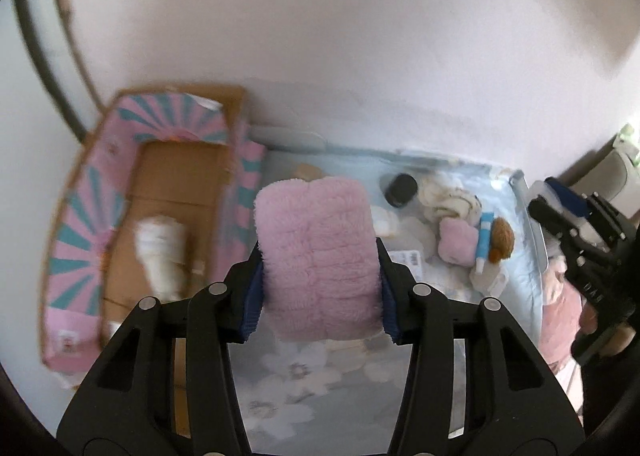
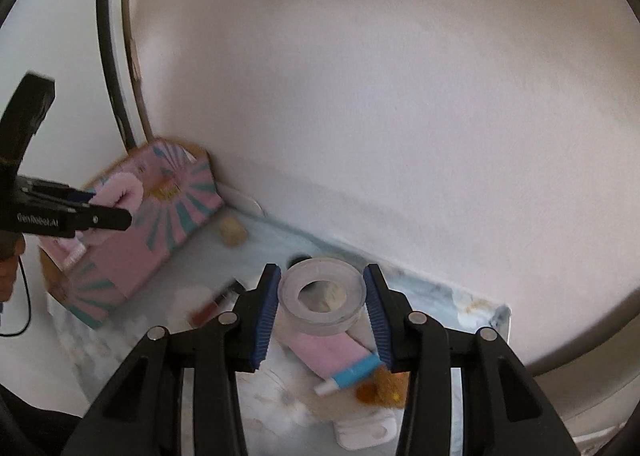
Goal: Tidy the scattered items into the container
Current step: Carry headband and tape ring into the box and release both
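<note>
My left gripper (image 1: 318,246) is shut on a pink fluffy pad (image 1: 316,256), held above the floral cloth just right of the box. The cardboard box (image 1: 76,240) has pink and teal sunburst walls, and a white bundle (image 1: 164,252) lies inside it. My right gripper (image 2: 322,272) is shut on a clear tape roll (image 2: 320,314), raised over a pink tube with a blue cap (image 2: 340,354). In the right wrist view the box (image 2: 132,256) is at the left, with the left gripper (image 2: 108,207) and its pink pad (image 2: 122,191) in front of it.
On the cloth (image 1: 296,372) lie a black cap (image 1: 402,189), a white rag (image 1: 448,199), a small pink puff (image 1: 456,242), a blue-white tube (image 1: 485,240) and a brown pompom (image 1: 503,242). A cork piece (image 2: 232,232) lies near the wall. The right gripper (image 1: 556,203) is at the table's right edge.
</note>
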A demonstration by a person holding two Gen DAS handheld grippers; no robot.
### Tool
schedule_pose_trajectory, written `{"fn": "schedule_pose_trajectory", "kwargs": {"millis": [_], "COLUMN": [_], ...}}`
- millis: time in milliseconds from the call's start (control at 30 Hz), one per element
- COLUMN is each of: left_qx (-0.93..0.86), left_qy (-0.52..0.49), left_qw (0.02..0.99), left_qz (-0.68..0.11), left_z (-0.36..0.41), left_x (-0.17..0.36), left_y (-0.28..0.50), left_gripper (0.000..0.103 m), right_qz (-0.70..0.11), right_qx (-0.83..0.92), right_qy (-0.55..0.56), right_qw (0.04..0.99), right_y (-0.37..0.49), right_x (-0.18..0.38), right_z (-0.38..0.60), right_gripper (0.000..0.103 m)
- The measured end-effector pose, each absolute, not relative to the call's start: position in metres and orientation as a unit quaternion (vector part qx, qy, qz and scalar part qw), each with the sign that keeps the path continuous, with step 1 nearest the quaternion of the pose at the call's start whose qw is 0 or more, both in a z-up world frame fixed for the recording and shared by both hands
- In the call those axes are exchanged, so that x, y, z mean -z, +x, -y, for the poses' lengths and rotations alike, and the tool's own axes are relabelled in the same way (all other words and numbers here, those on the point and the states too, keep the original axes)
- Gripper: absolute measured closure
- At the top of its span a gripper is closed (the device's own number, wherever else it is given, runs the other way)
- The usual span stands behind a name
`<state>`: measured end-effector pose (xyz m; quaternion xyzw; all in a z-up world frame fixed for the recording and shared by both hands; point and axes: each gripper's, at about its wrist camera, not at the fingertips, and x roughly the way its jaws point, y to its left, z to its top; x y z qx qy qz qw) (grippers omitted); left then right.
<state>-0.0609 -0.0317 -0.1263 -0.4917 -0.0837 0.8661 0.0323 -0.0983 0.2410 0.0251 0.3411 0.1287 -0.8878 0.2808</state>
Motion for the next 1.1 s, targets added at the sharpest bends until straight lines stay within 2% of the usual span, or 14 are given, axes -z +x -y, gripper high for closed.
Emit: {"fn": "schedule_pose_trajectory", "kwargs": {"millis": [300, 533, 833, 1100], "left_qx": [-0.882, -0.880, -0.867, -0.852], "left_qy": [-0.462, -0.462, -0.476, -0.500], "left_qw": [-0.012, -0.046, -0.069, -0.065], "left_qz": [0.097, 0.102, 0.128, 0.141], "left_z": [0.097, 0.143, 0.186, 0.187], "left_x": [0.084, 0.082, 0.107, 0.145], "left_y": [-0.036, -0.015, 0.004, 0.012], "left_gripper": [0.059, 0.059, 0.059, 0.059], "right_qz": [-0.138, -0.149, -0.169, -0.183], "right_qx": [0.878, 0.857, 0.814, 0.779], "right_qy": [0.317, 0.320, 0.354, 0.392], "right_qw": [0.332, 0.377, 0.428, 0.453], "right_y": [-0.099, -0.102, -0.107, -0.108], "right_x": [-0.084, -0.101, -0.084, -0.051], "right_z": [-0.173, -0.102, -0.004, 0.066], "right_gripper": [0.064, 0.064, 0.064, 0.064]}}
